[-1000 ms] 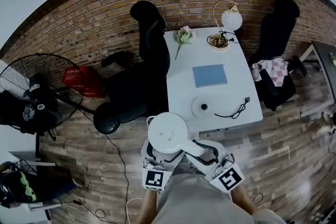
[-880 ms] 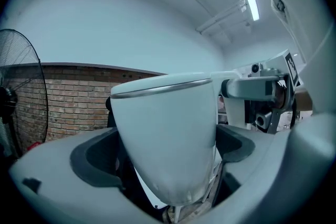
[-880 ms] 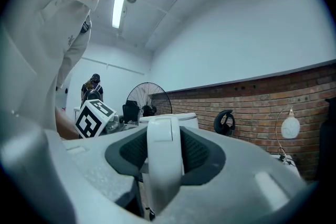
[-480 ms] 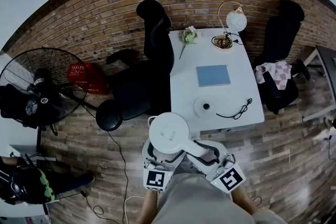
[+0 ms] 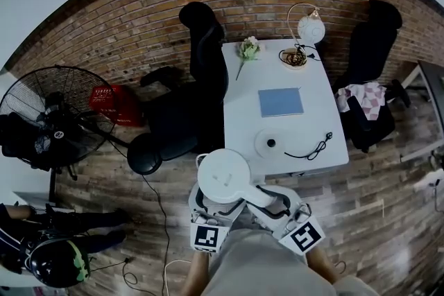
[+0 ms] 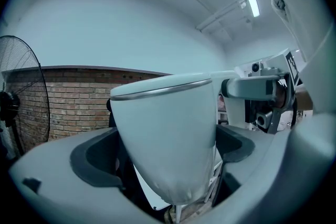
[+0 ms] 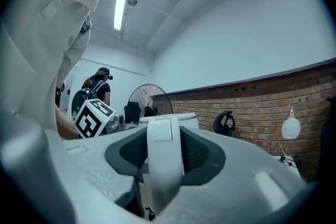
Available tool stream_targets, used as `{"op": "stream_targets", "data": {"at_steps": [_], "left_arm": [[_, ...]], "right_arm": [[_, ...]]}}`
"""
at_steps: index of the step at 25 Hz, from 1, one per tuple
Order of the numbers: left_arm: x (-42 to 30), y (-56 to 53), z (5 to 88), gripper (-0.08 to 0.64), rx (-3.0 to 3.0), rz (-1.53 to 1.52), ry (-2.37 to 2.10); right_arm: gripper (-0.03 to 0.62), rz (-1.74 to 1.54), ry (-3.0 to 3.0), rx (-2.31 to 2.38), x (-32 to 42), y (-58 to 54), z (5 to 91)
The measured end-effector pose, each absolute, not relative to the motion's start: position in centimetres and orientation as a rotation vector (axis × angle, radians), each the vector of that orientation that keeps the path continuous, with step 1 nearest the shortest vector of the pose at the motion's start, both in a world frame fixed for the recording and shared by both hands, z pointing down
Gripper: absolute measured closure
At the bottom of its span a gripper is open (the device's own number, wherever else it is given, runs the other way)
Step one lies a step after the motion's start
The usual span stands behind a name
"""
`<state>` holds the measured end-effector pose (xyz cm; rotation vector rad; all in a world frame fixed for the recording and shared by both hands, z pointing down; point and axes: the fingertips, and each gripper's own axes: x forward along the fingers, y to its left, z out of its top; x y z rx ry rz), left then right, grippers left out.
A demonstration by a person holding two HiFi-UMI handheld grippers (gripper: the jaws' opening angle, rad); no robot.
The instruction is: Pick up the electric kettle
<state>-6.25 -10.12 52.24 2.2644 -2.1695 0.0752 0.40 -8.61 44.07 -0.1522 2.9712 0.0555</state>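
Plainly the electric kettle (image 5: 223, 177) is in the air, off its base (image 5: 269, 143) on the desk (image 5: 239, 100) well beyond the jaws. The left gripper (image 6: 168, 152) has its jaws spread wide against the smooth tapered body. The right gripper (image 7: 164, 155) has its jaws clamped on the handle (image 7: 164, 134). The shell looks rigid and likely slippery, so the handle is the surer hold. Any water inside, and so the weight, is hidden, and the underside is cut off.

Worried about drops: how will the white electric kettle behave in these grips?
The white electric kettle looks rigid. Its smooth, tapering body may slide between the left gripper's jaws; the right gripper clamping its handle likely steadies it.
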Motion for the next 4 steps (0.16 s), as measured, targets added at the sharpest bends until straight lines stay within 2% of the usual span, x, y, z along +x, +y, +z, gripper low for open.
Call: {"op": "stream_targets", "data": {"at_steps": [4], "left_arm": [[-6.28, -11.1, 51.89, -0.003, 2.253, 0.079, -2.165]], "right_arm": [[0.428, 0.045, 2.969, -0.155, 0.41, -9.36, 43.83]]}}
